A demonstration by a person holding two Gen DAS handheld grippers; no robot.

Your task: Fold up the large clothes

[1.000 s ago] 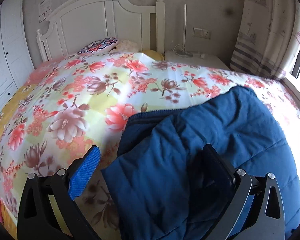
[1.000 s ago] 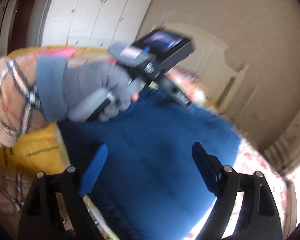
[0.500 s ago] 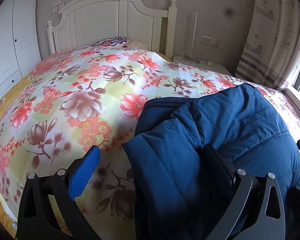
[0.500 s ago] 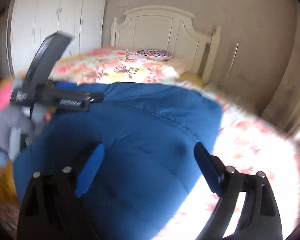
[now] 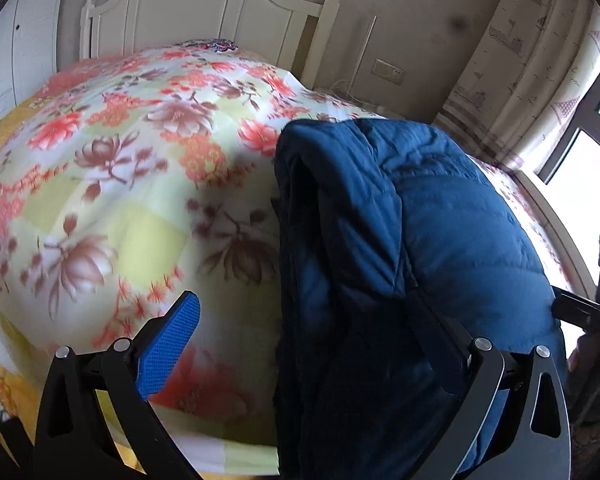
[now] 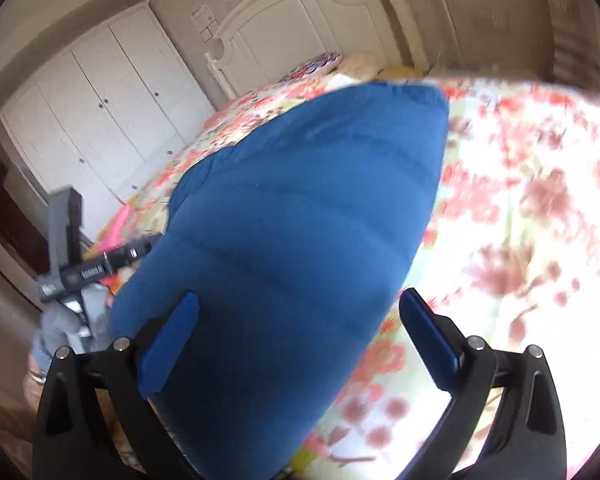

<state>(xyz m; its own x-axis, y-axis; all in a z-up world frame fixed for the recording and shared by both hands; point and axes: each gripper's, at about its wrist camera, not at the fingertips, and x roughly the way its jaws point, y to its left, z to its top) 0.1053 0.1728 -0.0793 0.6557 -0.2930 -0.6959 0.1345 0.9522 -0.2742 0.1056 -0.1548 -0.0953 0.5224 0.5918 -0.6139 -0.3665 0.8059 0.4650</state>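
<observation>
The blue padded jacket (image 5: 440, 220) lies folded on the bed, toward the bed's near edge and its window side, on top of the floral quilt (image 5: 120, 184). In your left wrist view its dark open edge runs down the middle of the picture, with the folded layers stacked along it.

Around it you have the white headboard (image 5: 204, 4) at the far end of the bed, a patterned pillow (image 6: 320, 62) just below it, a white wardrobe (image 6: 112, 108) along the far side, and a curtain (image 5: 528, 72) beside the window (image 5: 596, 128). A wall socket (image 5: 388, 70) sits between headboard and curtain, with a cord hanging near it. Nothing lies on the jacket.

Your left tongs (image 5: 312, 340) stand wide apart. The blue-padded finger (image 5: 170, 344) is over bare quilt; the other finger is over the jacket's dark edge, and you cannot tell whether it touches the fabric. They grip nothing.

Your right tongs (image 6: 300, 332) are opening, already about as wide as they go, and the jacket's near corner lies between the fingers without either pad pressing on it. In that blurred view a gloved hand (image 6: 60, 324) holding the other handle shows at the jacket's left side.
</observation>
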